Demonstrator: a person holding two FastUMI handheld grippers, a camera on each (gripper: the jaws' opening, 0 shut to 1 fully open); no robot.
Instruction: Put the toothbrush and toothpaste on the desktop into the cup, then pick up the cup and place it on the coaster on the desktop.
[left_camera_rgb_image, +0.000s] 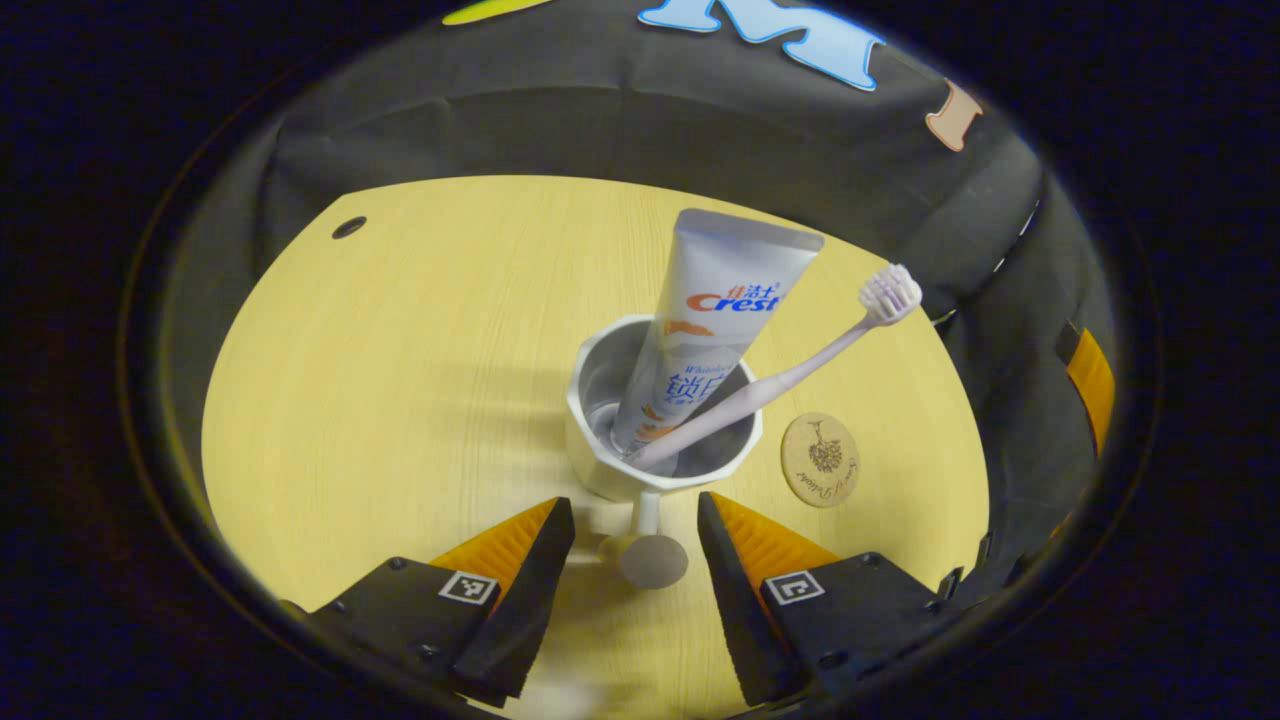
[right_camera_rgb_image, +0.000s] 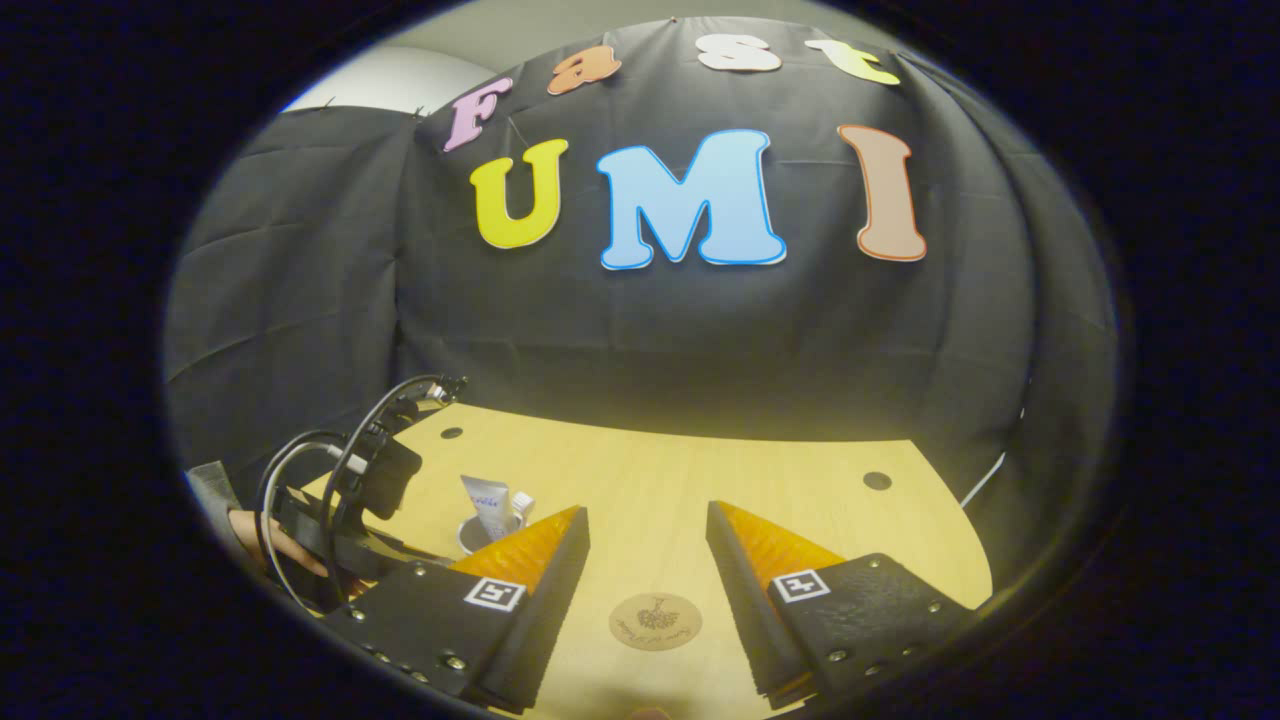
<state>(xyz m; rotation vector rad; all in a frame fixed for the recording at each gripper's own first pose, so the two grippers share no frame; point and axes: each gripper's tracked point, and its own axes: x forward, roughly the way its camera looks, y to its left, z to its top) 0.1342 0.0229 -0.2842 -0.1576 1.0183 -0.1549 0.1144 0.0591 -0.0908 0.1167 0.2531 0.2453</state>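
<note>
Near the middle of the pale wooden desktop (left_camera_rgb_image: 400, 380) stands the white faceted ceramic cup (left_camera_rgb_image: 600, 450), already holding the white toothpaste tube (left_camera_rgb_image: 715, 310) and pink toothbrush (left_camera_rgb_image: 790, 375); the round cork coaster (left_camera_rgb_image: 820, 460) lies just beside it. The left gripper (left_camera_rgb_image: 636, 545) straddles the cup's handle, jaws wide; the right gripper (right_camera_rgb_image: 648, 555) hovers above the coaster, jaws wide. The cup looks rigid, smooth and top-heavy, so gripping the handle seems safest

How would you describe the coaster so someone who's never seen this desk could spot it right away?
Start at the yellow wooden desktop and find the white cup holding the toothpaste and toothbrush. Just beside it lies the coaster: a flat round brown disc with a dark plant-like print, the one flat item there.
</note>
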